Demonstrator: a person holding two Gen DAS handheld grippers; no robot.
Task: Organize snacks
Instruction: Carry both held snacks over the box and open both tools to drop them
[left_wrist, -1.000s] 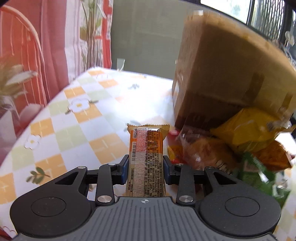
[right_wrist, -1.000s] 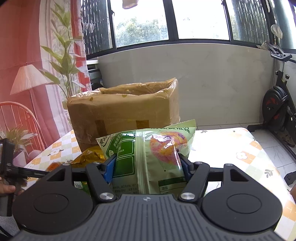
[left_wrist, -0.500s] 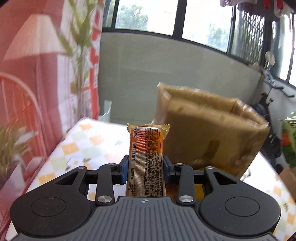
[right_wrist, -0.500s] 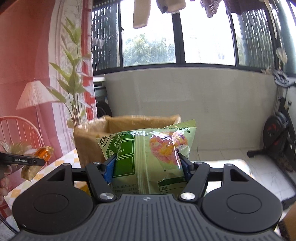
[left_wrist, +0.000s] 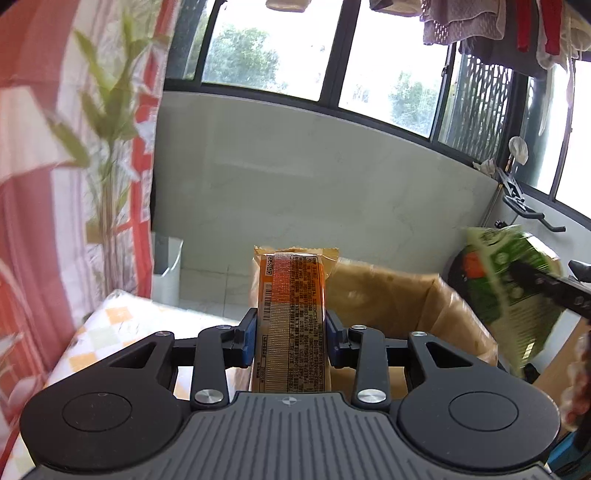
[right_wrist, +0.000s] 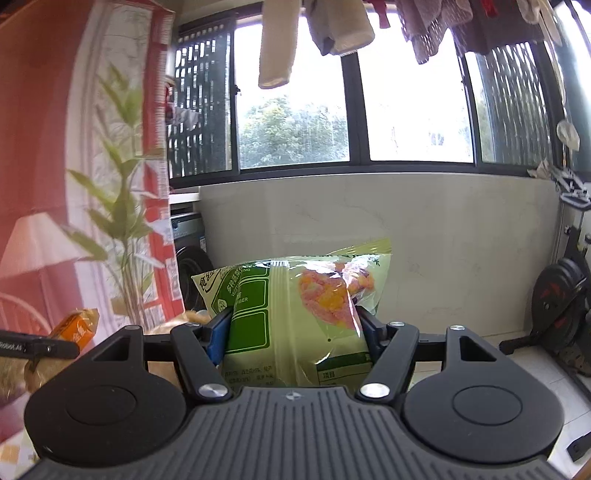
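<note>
1. Orange snack bar (left_wrist: 291, 317) clamped lengthwise in left tool (left_wrist: 291, 338), blue pads pressing both long edges, printed back facing the camera.
2. Brown cardboard box (left_wrist: 399, 295) sits open-topped right behind and below the bar, on the checkered table (left_wrist: 110, 325).
3. Right tool (right_wrist: 293, 334) grips a green snack bag (right_wrist: 295, 314), held upright.
4. Left view: the green bag sits right of the box, raised. Right view: the orange bar sits far left.

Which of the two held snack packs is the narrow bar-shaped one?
The orange snack bar clamped in the left gripper; the right gripper holds a wide, puffy green snack bag instead.
</note>
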